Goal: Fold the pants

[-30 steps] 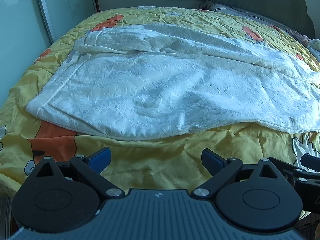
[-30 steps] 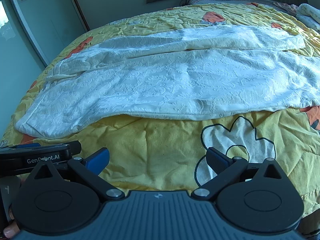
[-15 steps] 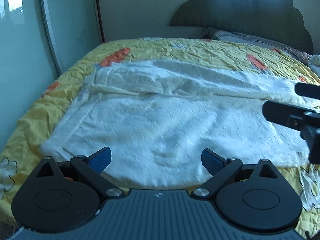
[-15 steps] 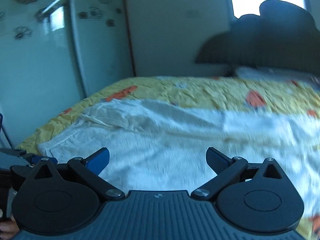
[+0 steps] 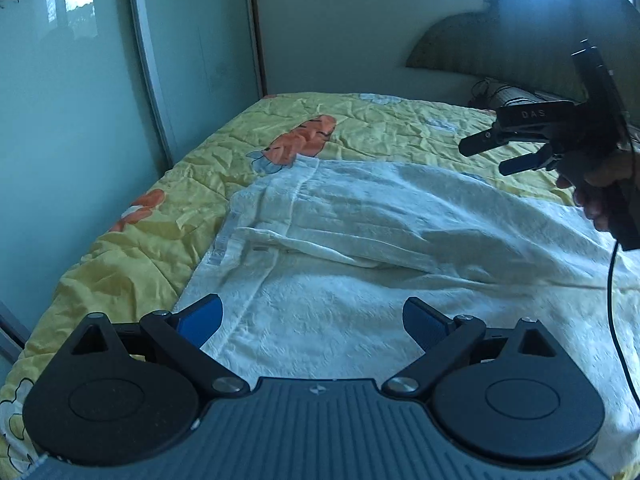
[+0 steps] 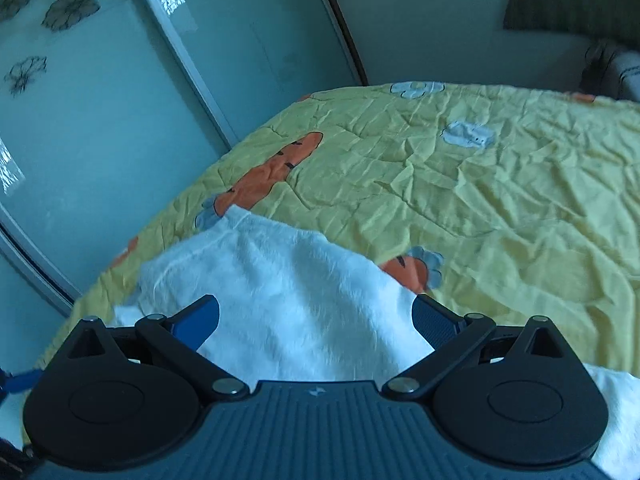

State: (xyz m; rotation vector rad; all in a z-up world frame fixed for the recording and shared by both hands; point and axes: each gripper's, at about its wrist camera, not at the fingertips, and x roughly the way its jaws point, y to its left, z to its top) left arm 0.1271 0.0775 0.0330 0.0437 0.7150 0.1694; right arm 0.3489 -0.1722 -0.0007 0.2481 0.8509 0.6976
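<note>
Here yellow bedspread [image 5: 384, 128] carries white pants [image 5: 360, 264] spread flat, waistband end left; left gripper [image 5: 312, 320] and right gripper [image 5: 496, 156] both wide apart, empty, above cloth; better pinch both layers at waistband corners, lift evenly

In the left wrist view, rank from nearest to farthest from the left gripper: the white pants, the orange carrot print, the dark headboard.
From the left gripper:
1. White pants, directly beneath and ahead of the fingers.
2. Orange carrot print, on the yellow quilt beyond the pants, slightly left.
3. Dark headboard, at the far right wall.
</note>
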